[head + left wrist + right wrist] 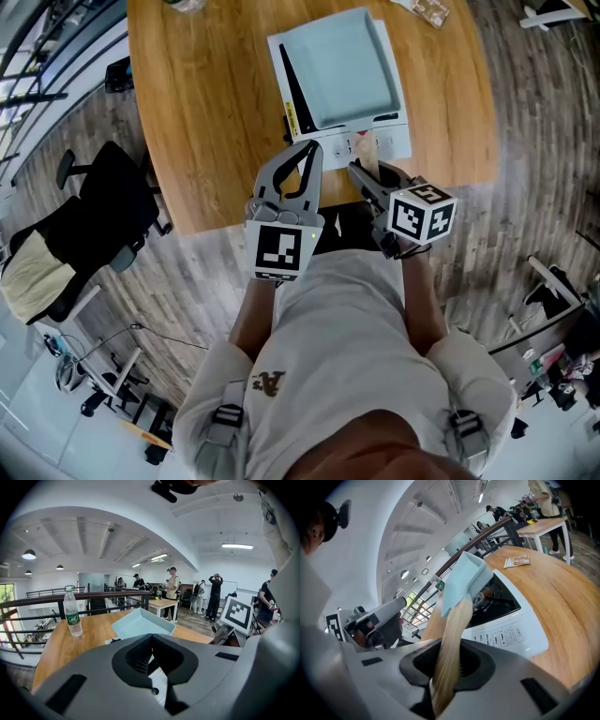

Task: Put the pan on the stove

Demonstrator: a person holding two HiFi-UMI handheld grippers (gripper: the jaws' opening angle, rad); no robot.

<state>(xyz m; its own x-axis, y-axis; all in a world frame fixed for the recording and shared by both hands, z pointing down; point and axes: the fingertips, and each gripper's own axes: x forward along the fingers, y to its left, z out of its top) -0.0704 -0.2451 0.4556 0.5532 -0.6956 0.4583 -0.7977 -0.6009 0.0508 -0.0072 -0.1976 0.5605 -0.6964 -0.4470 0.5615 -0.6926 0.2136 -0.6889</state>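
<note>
A pale blue square pan (pixel 342 70) with a light wooden handle (pixel 367 150) sits over the black top of the white stove (pixel 389 141) on the wooden table. My right gripper (pixel 361 173) is shut on the handle (pixel 452 639), near its end. In the right gripper view the pan (pixel 461 581) is tilted above a burner, and I cannot tell whether it touches the burner. My left gripper (pixel 309 145) hovers at the stove's near left corner, shut and empty. Its view shows the pan (pixel 140 623) ahead.
A water bottle (pixel 71 611) stands at the table's far left. A small packet (pixel 516 561) lies on the table beyond the stove. A black office chair (pixel 103 211) stands on the floor to the left. Several people stand at other tables in the background.
</note>
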